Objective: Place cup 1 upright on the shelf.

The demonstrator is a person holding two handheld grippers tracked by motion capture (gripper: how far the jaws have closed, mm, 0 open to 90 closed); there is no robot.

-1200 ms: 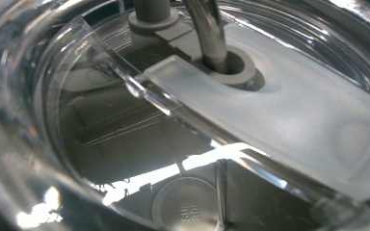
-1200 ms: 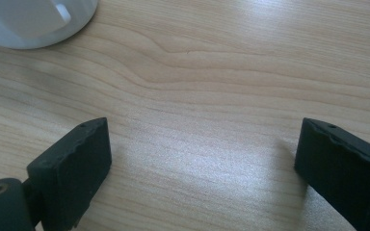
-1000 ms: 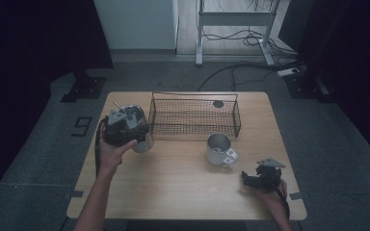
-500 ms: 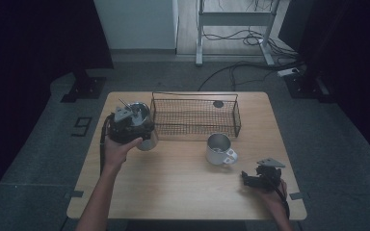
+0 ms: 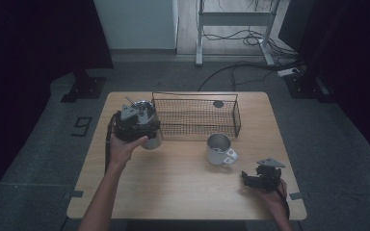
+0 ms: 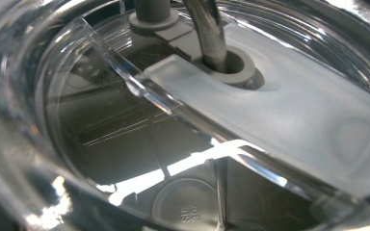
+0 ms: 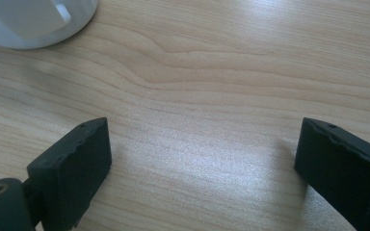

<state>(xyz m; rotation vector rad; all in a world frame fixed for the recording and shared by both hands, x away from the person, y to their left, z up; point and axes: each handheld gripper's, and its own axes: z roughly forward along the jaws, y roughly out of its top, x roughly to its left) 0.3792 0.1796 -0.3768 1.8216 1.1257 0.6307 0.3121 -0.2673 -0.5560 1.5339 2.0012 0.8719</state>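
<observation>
A steel tumbler (image 5: 151, 140) with a clear lid (image 6: 279, 110) and a metal straw (image 6: 209, 29) hangs at the left end of the wire basket (image 5: 195, 95). My left gripper (image 5: 137, 126) sits over the tumbler and carries it; its jaws are hidden, and the left gripper view looks straight down through the lid. My right gripper (image 5: 250, 179) rests on the table (image 5: 173, 187) near the front right corner. In the right gripper view it (image 7: 202, 154) stands open over bare wood.
A white mug (image 5: 218, 148) stands mid-table in front of the basket, and its base (image 7: 29, 19) shows ahead of my right gripper. A small dark disc (image 5: 218, 103) lies in the basket. Cables and a stand foot (image 5: 231, 29) lie on the floor beyond the table.
My left gripper has moved right toward the basket with the tumbler. The right gripper and the mug have stayed put.
</observation>
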